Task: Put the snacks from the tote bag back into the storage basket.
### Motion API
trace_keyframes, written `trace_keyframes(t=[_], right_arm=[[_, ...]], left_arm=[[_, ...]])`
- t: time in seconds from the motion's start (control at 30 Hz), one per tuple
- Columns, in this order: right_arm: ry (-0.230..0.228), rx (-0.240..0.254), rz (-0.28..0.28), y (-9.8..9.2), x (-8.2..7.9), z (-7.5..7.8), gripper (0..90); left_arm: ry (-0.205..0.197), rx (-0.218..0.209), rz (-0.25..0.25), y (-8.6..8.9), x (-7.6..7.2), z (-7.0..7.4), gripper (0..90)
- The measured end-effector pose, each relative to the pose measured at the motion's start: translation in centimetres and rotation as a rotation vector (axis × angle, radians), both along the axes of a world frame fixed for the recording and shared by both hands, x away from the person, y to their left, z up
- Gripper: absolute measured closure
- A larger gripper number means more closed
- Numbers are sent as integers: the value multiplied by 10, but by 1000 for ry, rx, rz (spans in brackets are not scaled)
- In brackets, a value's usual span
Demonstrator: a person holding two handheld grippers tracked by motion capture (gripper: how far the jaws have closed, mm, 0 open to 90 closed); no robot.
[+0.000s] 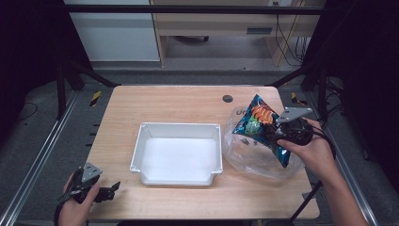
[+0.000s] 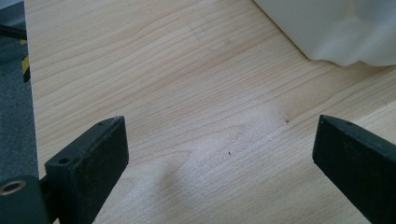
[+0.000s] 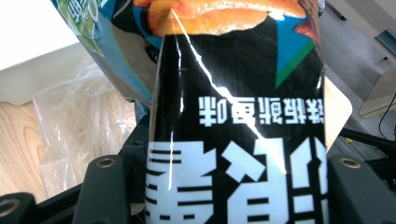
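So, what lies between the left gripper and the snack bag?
In the high view, the white tray sits on the table between the left gripper and the snack bag, held by the right gripper.

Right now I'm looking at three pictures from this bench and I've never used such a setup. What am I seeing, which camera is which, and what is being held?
There is no robot arm here: a person holds a hand tool with two black fingers in each hand. The high view looks down on the wooden table. The other two pictures come from cameras riding on the tools, looking along their fingers.

On the table sits an empty white tray, and to its right a crumpled clear plastic bag.

The right gripper is shut on a dark snack packet printed with orange food, held above the plastic bag. In its own view the packet stands between the two fingers.

The left gripper rests at the near left corner, open, with bare wood between its fingers.
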State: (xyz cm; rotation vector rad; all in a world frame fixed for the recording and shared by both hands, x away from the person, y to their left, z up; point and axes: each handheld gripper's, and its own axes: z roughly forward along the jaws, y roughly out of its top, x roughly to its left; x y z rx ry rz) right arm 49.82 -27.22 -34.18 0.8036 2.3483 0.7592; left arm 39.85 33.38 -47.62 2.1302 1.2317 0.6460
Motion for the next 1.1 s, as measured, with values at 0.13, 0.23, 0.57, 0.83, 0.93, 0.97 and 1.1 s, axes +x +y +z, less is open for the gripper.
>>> trace_keyframes(t=[0.13, 0.23, 0.57, 0.83, 0.93, 0.97, 1.1], right_arm=[[-17, 13, 17, 6, -2, 5, 410], [-25, 19, 30, 11, -4, 8, 411], [-38, 32, 62, 25, -7, 14, 411], [-41, 21, 75, 33, -6, 14, 413], [-46, 25, 85, 36, -6, 16, 413], [-48, 27, 85, 37, -7, 16, 413], [-50, 28, 93, 40, -7, 17, 413]], left_arm=[[-1, 0, 2, 0, 0, 0, 31], [-5, -3, 3, 0, 0, 1, 31], [-19, -6, 10, 1, 0, 2, 31], [-11, -2, 6, 1, 0, 2, 31], [-8, -1, 6, 1, 0, 1, 31], [-8, -1, 6, 1, 0, 1, 31], [-7, -1, 6, 1, 0, 1, 31]])
